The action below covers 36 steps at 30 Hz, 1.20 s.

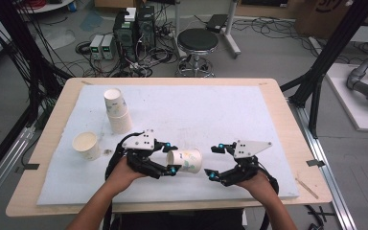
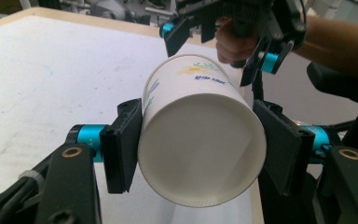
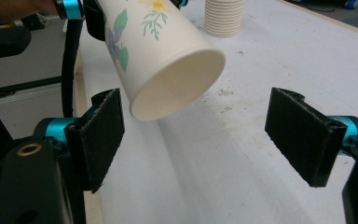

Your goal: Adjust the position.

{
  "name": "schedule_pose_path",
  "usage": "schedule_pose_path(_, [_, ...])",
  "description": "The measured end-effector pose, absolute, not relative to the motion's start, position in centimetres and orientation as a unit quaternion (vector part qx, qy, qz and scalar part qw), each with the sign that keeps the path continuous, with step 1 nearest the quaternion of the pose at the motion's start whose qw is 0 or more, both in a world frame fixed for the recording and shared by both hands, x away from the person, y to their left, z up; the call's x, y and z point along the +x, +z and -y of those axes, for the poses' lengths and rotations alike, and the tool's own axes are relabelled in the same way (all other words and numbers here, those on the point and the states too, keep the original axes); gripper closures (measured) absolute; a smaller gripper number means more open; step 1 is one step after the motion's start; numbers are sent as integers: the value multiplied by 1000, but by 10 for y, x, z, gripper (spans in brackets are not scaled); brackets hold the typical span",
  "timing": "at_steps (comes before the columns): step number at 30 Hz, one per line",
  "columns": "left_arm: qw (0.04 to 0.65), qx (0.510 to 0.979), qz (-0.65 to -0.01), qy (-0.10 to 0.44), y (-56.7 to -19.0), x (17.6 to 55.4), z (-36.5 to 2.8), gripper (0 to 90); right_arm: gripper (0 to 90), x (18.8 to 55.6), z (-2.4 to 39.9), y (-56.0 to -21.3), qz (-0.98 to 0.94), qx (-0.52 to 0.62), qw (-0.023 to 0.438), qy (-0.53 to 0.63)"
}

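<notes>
Left gripper view: left gripper (image 2: 200,149) clamps the flowered cup (image 2: 200,140), hiding the released right gripper's (image 2: 223,42) palm.

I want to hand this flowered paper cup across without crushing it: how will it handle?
The paper cup looks thin-walled and empty, so probably light and easily dented. The left hand-held gripper holds it sideways; set down so, it would likely roll.

Left gripper (image 1: 171,157) clamps paper cup (image 1: 186,160) sideways; right gripper (image 1: 213,162) seemingly open, near
</notes>
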<state>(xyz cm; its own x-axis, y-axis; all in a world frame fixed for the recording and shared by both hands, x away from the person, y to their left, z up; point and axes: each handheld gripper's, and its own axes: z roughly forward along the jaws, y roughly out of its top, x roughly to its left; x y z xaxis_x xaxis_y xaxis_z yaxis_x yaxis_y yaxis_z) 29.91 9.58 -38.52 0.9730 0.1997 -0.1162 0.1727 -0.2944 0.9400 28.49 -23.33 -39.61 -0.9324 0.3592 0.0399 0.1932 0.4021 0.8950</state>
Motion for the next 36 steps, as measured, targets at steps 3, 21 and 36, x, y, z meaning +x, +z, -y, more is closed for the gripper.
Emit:
schedule_pose_path(3, [589,801,-112,13,-383,298,-97,359,202,285,234,-397,-831,163,81,525])
schedule_pose_path(21, [603,792,-95,6,-377,295,-97,359,204,285,229,-401,-835,144,59,529])
schedule_pose_path(36, [613,787,-68,-21,-377,292,-90,359,204,283,216,-401,-833,110,32,541])
